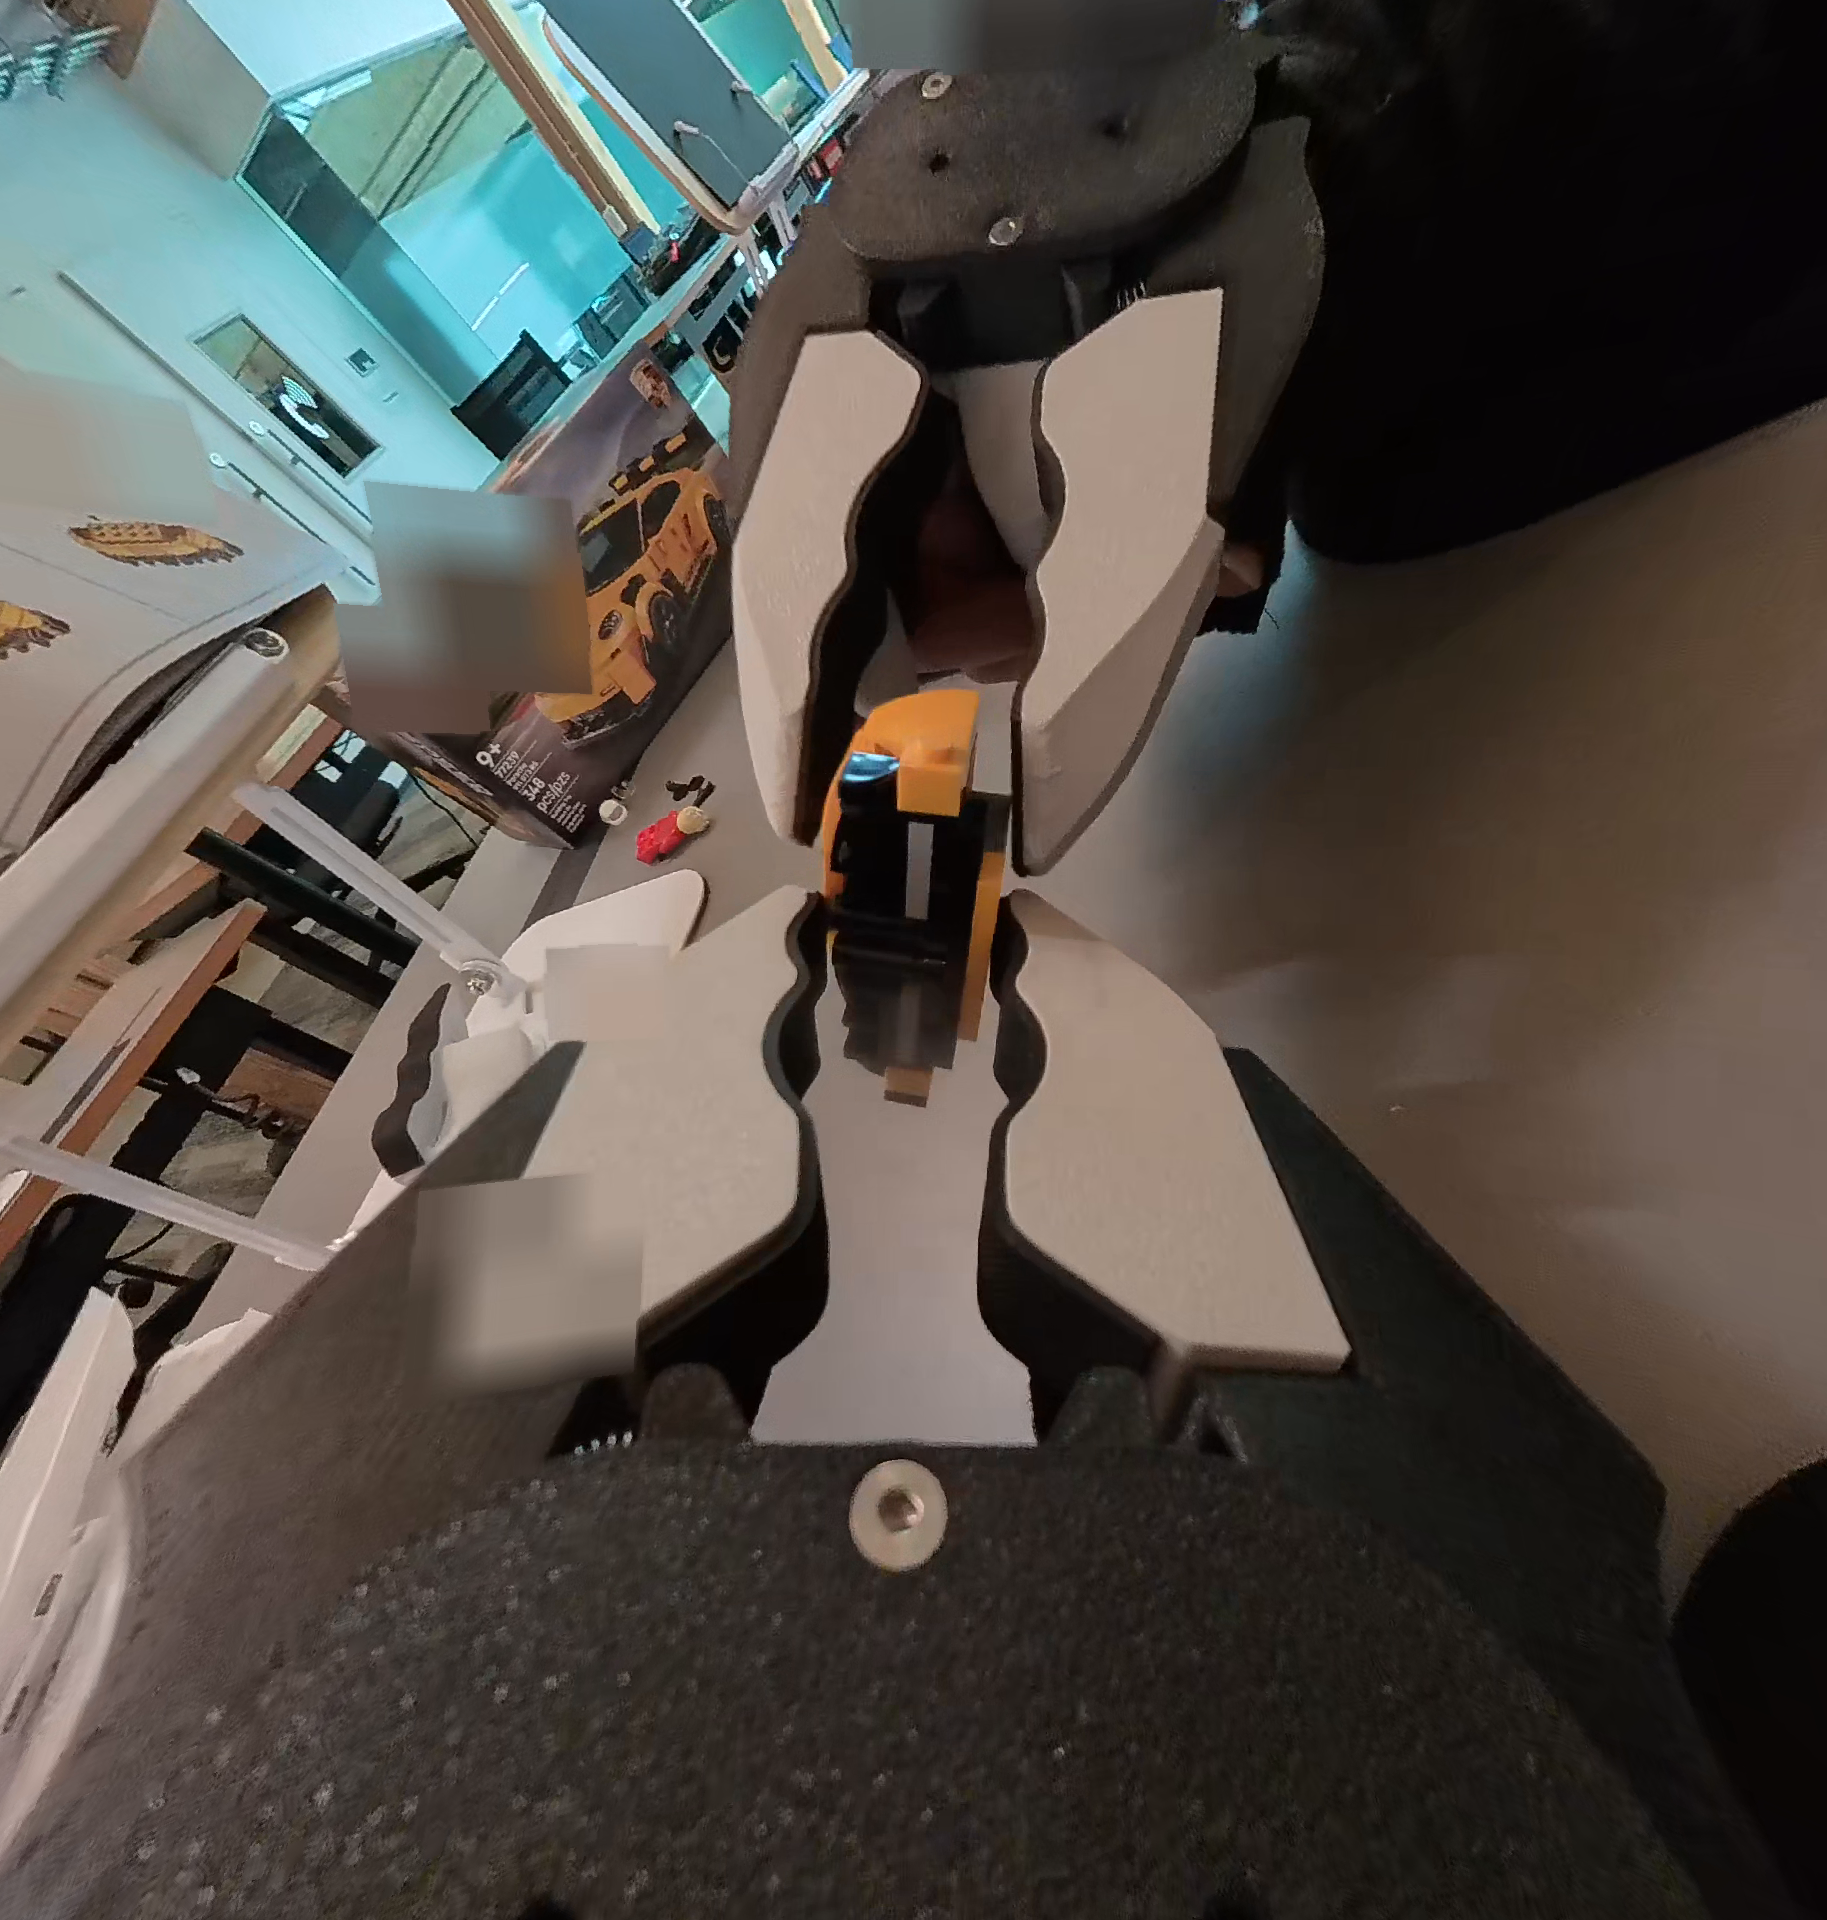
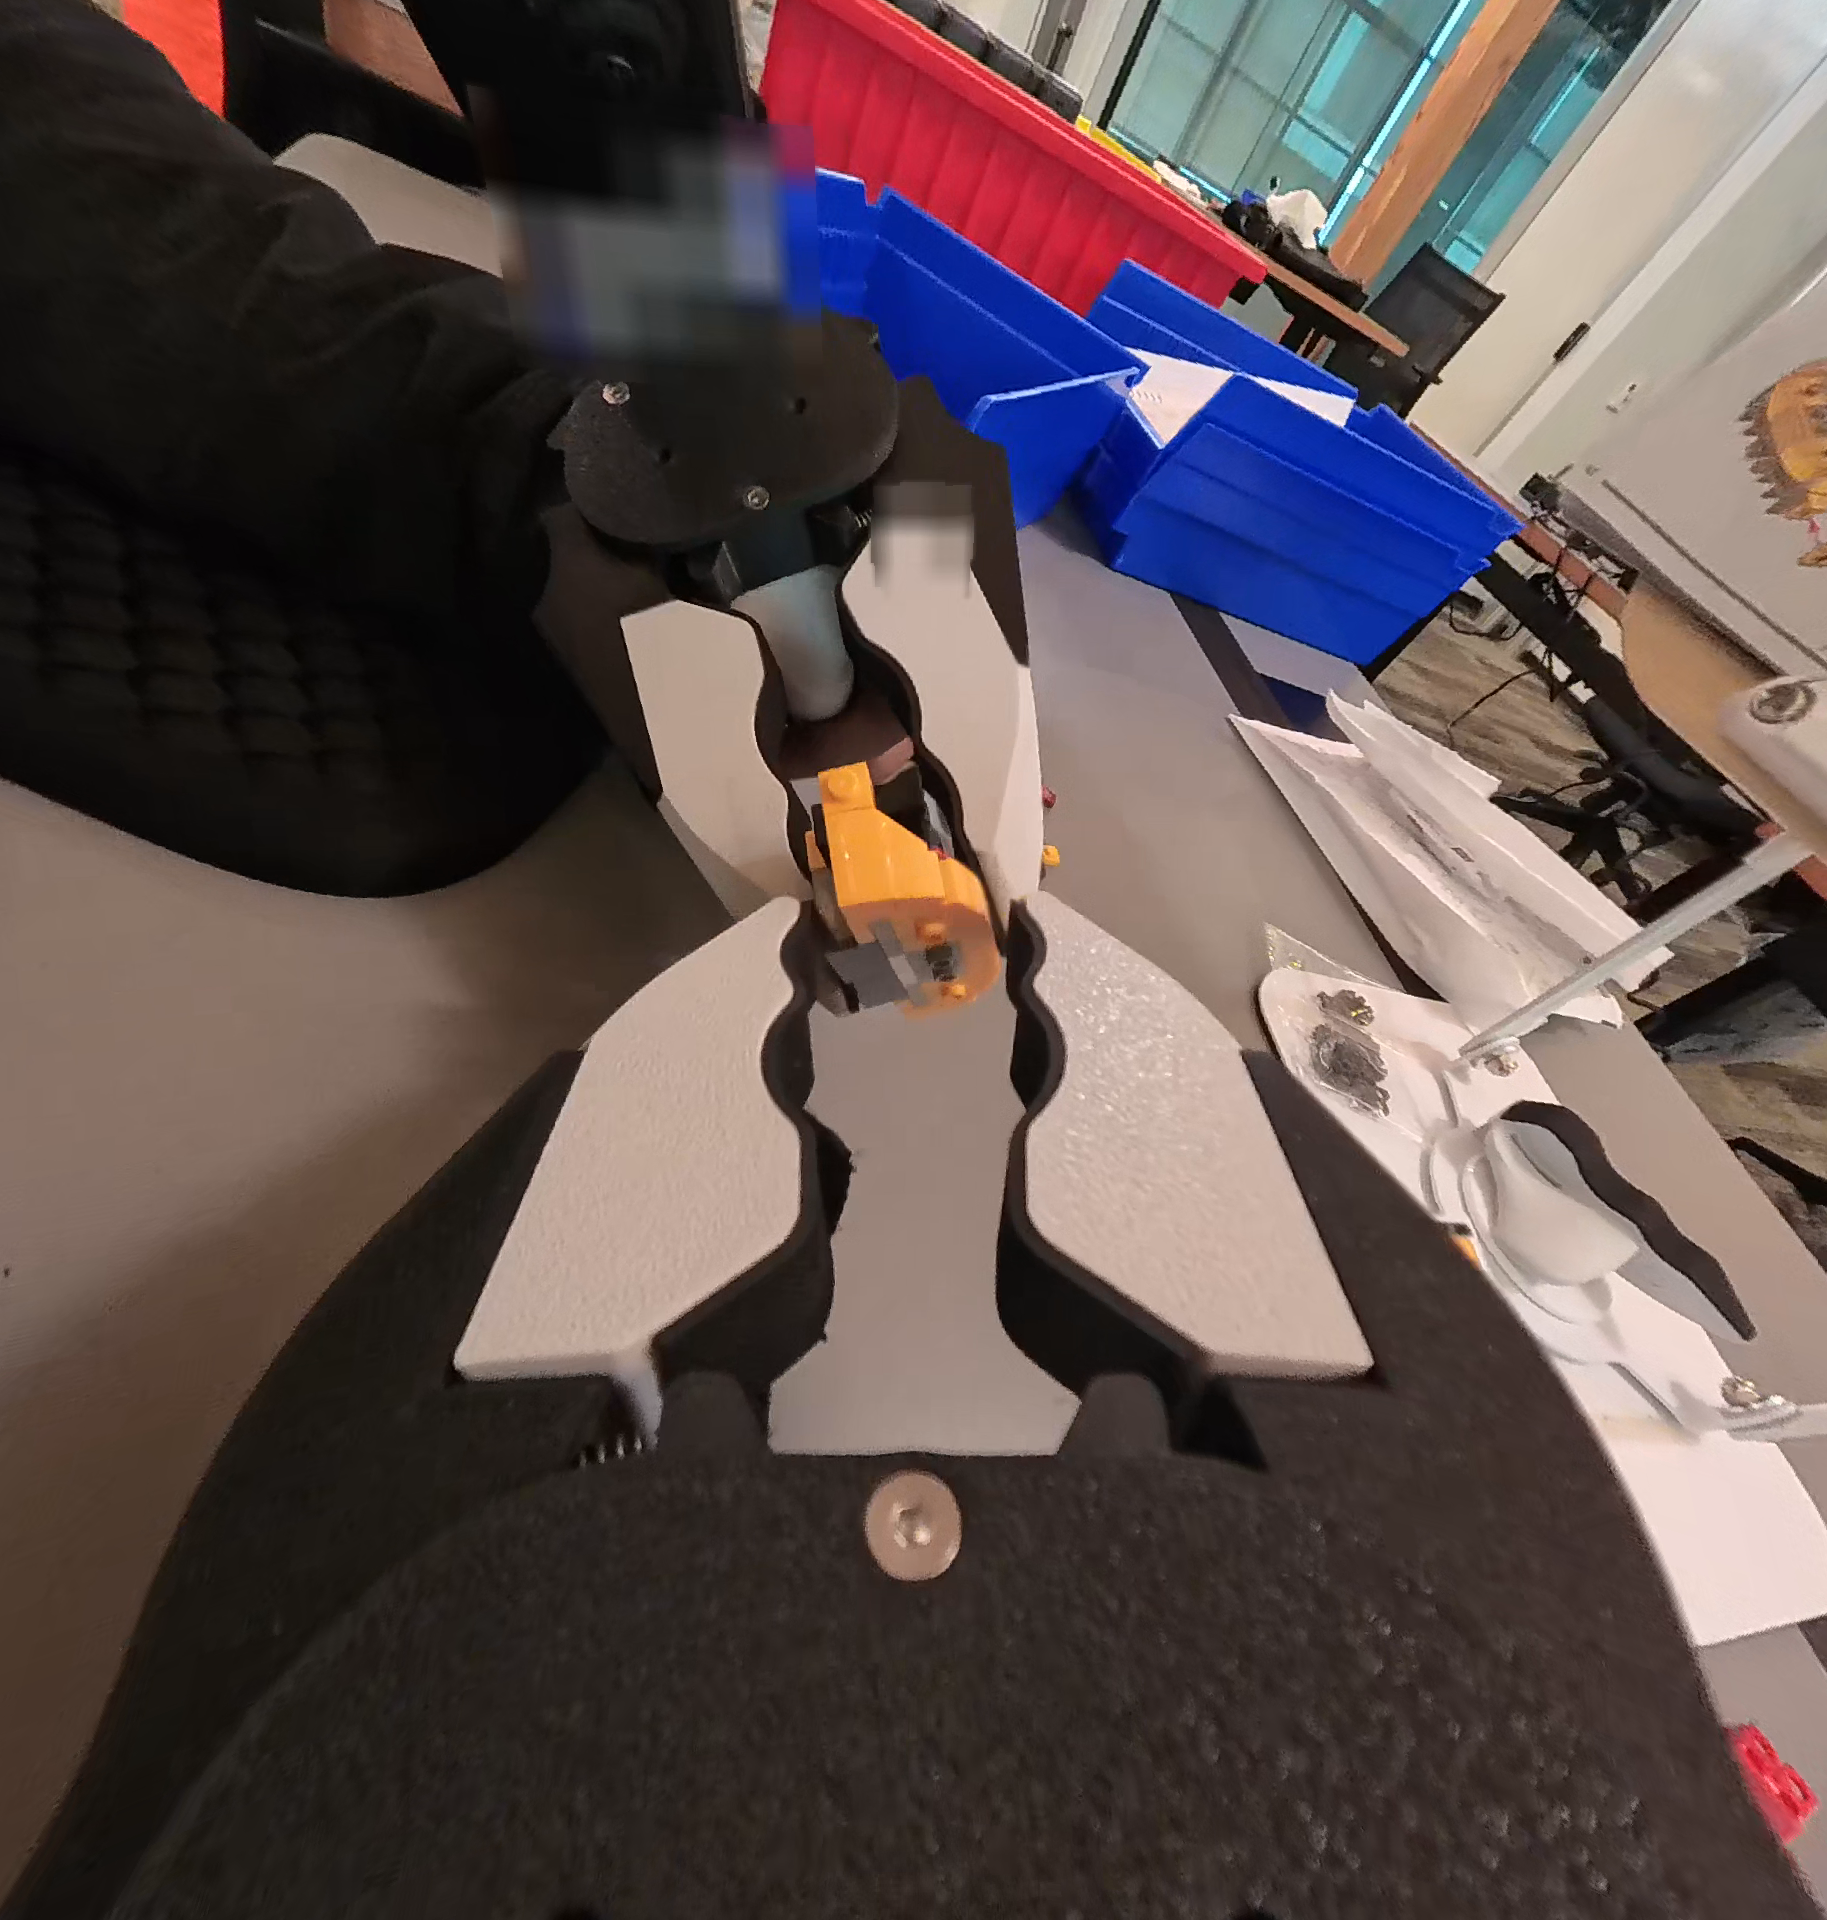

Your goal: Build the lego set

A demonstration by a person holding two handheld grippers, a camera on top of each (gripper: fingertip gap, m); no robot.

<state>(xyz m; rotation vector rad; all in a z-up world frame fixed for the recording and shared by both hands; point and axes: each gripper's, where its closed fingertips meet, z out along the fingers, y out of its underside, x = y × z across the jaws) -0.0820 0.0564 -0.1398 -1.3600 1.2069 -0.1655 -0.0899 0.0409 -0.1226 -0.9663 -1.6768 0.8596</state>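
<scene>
Left gripper (image 1: 909, 914) and right gripper (image 2: 904, 925) both clamp our yellow-black lego car (image 1: 914, 883) between them, tips facing, held above grey table (image 1: 1511, 831). Box (image 1: 618, 644) behind.

Bright daylight — sharp, edges warped.

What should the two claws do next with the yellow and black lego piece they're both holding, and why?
Probably squeeze the two claws gently toward each other to seat the bricks. The left claw and right claw grip opposite ends of the yellow and black lego assembly, held above the grey table, so neither should let go.
</scene>
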